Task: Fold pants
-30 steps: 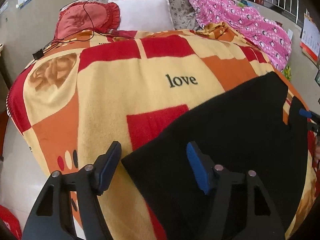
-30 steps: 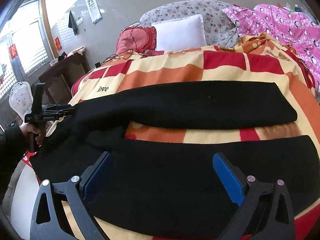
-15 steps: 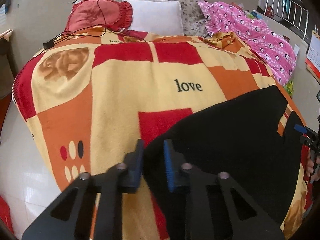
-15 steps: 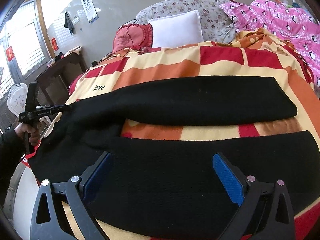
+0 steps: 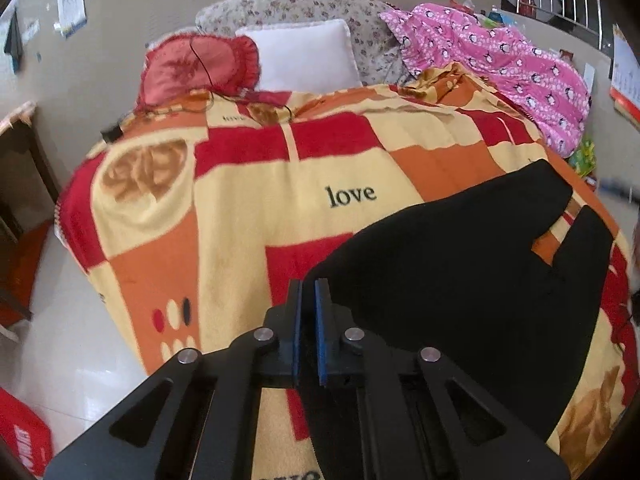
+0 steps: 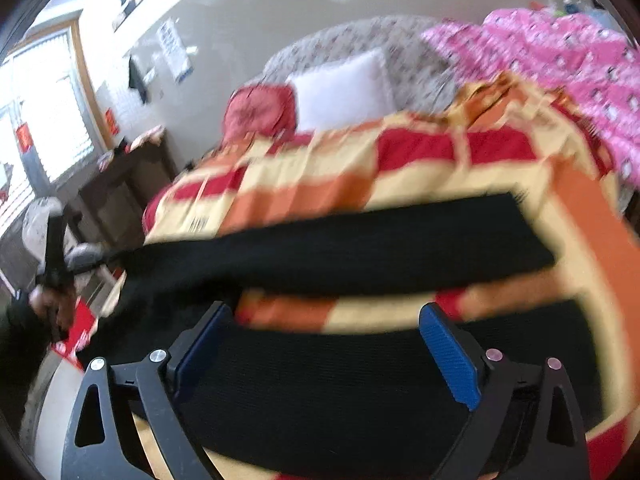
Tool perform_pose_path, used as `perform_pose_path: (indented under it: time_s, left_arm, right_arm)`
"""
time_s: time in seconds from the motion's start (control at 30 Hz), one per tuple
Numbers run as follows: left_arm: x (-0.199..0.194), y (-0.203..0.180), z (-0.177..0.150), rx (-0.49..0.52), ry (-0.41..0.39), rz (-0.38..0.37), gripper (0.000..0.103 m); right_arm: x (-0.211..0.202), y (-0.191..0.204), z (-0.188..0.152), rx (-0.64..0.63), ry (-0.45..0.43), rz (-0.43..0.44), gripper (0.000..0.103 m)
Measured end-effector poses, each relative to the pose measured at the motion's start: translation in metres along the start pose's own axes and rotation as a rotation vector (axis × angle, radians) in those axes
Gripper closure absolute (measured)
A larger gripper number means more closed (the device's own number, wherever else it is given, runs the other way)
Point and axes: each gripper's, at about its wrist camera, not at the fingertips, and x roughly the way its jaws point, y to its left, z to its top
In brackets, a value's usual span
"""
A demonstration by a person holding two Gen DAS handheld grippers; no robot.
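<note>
Black knit pants [image 5: 460, 280] lay on the blanket [image 5: 248, 208]; my left gripper [image 5: 308, 300] pinched their waist corner to fold it, right gripper [image 6: 324, 344] wide.

Beige wall [image 5: 120, 20] — glossy pale floor [image 5: 80, 360] — barred window [image 6: 48, 120], dark desk [image 6: 124, 184].

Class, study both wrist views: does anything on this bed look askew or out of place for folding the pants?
Yes. The black pants lie with their two legs splayed apart, blanket showing between them. The pink quilt is heaped untidily at the far corner.
</note>
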Motion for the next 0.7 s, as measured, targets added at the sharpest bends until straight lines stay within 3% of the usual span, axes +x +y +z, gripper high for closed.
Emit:
perform_pose_path:
  time_s: [0.13,0.2,0.23,0.43,0.5,0.6,0.7]
  left_arm:
    - [-0.003,-0.007,0.006,-0.030,-0.019,0.079,0.100]
    - [-0.002,-0.009,0.010,-0.070,-0.030,0.110,0.100]
    - [-0.002,-0.008,0.012,-0.091,-0.035,0.126,0.100]
    - [-0.006,0.002,0.024,-0.204,-0.054,0.171,0.100]
    - [-0.006,0.002,0.026,-0.203,-0.052,0.179,0.100]
    - [-0.006,-0.001,0.027,-0.202,-0.052,0.191,0.100]
    - [-0.005,0.000,0.028,-0.219,-0.055,0.193,0.100]
  right_arm:
    - [-0.014,-0.075,0.076,0.137,-0.007,-0.037,0.006]
    - [-0.006,-0.107,0.099,0.220,0.030,-0.046,0.006]
    - [0.009,-0.127,0.110,0.266,0.098,-0.032,0.006]
    - [0.093,-0.158,0.108,0.251,0.353,-0.053,0.034]
    - [0.112,-0.163,0.102,0.266,0.387,-0.055,0.047]
    - [0.128,-0.166,0.095,0.261,0.407,-0.064,0.057]
    - [0.137,-0.166,0.094,0.244,0.412,-0.070,0.062]
